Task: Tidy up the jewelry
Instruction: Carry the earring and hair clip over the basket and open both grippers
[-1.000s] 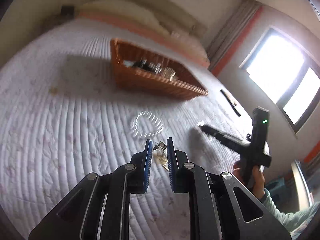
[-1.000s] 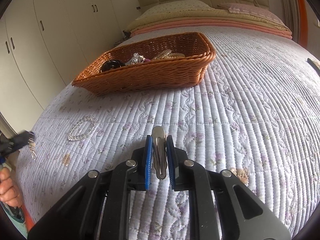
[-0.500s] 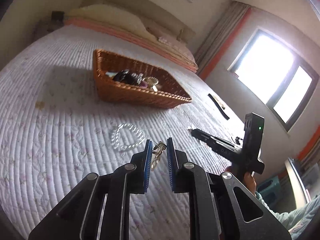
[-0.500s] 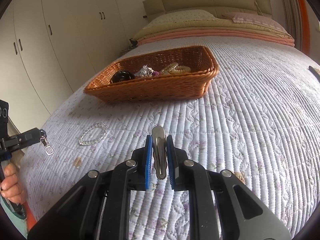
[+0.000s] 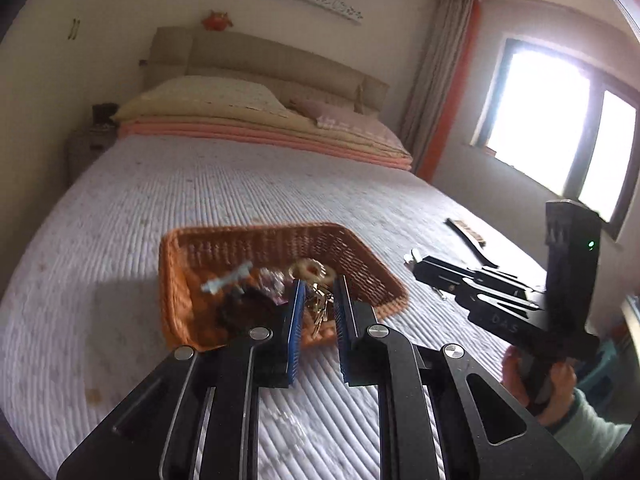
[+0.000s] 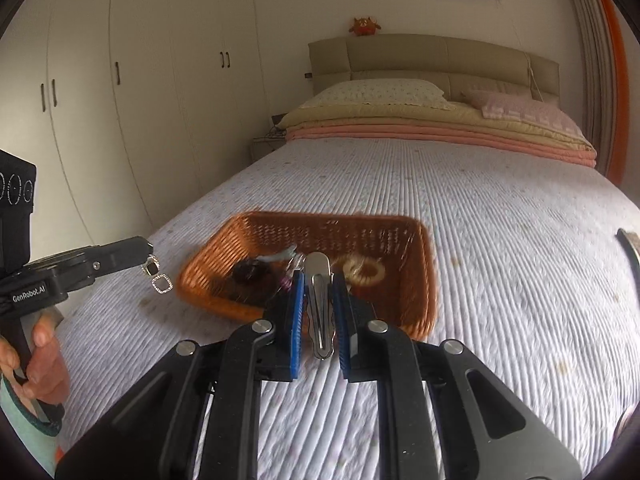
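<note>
Holding a small gilt earring [image 5: 319,307] between its blue pads, the left claw [image 5: 318,312] is clenched on it above the near edge of the basket [image 5: 276,240]; in the right wrist view the same earring [image 6: 157,277] hangs from the claw's tip [image 6: 142,254], left of the basket and clear of the bed. The right claw [image 6: 318,310] is clenched on a silver hair clip [image 6: 318,308], held lengthwise between the pads, its rounded end pointing far toward the basket [image 6: 332,222]. The orange wicker basket lies on the quilted bed [image 6: 500,248]. Inside it lie a dark round piece [image 6: 252,274], a pale beaded ring [image 6: 362,270] and a light bar-shaped piece [image 5: 228,278]; motion blur hides finer detail. A dark strip [image 5: 470,236] lies on the bed to the right, well apart from the basket. A hand [image 6: 42,354] grips the left claw's handle at the near left; another hand [image 5: 540,380] grips the right claw's handle at the near right. Folded blankets and pillows [image 6: 420,116] are stacked at the far end.
</note>
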`<state>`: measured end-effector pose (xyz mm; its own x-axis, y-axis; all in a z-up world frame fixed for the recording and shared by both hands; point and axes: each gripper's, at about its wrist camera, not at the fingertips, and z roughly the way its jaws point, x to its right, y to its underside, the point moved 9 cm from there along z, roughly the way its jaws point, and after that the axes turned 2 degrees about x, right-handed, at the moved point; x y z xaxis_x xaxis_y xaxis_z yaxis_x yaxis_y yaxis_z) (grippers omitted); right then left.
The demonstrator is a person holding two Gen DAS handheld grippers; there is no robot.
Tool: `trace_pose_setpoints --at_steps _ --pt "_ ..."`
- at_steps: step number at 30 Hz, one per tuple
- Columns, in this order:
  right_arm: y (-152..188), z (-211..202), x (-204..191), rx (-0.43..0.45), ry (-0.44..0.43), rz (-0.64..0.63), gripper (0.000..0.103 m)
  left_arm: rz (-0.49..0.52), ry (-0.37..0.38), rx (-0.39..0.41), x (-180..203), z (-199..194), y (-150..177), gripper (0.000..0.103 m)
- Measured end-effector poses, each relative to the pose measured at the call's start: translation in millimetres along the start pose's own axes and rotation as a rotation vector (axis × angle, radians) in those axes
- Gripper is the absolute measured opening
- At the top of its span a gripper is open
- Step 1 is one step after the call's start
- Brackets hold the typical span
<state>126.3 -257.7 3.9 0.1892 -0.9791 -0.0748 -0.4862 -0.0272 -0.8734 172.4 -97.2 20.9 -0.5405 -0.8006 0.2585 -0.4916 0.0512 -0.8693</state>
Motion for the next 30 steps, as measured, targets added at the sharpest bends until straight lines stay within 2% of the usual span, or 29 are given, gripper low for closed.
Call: trace_pose_setpoints --at_steps 5,10,18,19,21,22,23,25,28,30 --pt "-11.8 50.6 17.1 -0.083 -0.001 0.036 0.012 0.011 -0.064 -0.024 -12.5 44.8 -9.0 0.013" --pt "-6.2 93.0 28.2 -0.166 -0.003 0.095 0.012 -0.046 -0.087 -0.057 -32.8 85.0 -1.2 0.013" --pt "17.6 135.2 42.7 -0.276 0.012 0.151 0.013 -0.064 -0.119 -0.088 -45.5 102.4 10.8 0.015" --pt "19.6 137.4 44.1 -0.281 0.019 0.158 0.013 -0.063 -0.125 -0.087 -45.5 102.0 11.9 0.017" --pt "20.7 142.2 46.6 -0.283 0.017 0.171 0.013 -0.055 -0.122 -0.081 -44.8 99.8 12.8 0.035" --pt "20.9 141.4 46.5 -0.279 0.015 0.174 0.013 -0.054 -0.121 -0.076 -43.6 97.0 12.6 0.038" --pt "20.4 139.6 46.1 -0.275 0.017 0.172 0.016 -0.056 -0.118 -0.076 -43.4 94.9 12.4 0.045" --pt "19.1 137.4 45.5 -0.269 0.020 0.172 0.025 -0.062 -0.113 -0.063 -42.2 85.8 10.2 0.047" --pt "15.2 123.6 44.6 -0.239 0.010 0.190 0.026 -0.065 -0.121 -0.038 -40.5 68.1 5.5 0.049" --pt "11.9 109.3 42.1 -0.207 0.002 0.197 0.026 -0.060 -0.135 -0.013 -37.5 52.1 4.6 0.060"
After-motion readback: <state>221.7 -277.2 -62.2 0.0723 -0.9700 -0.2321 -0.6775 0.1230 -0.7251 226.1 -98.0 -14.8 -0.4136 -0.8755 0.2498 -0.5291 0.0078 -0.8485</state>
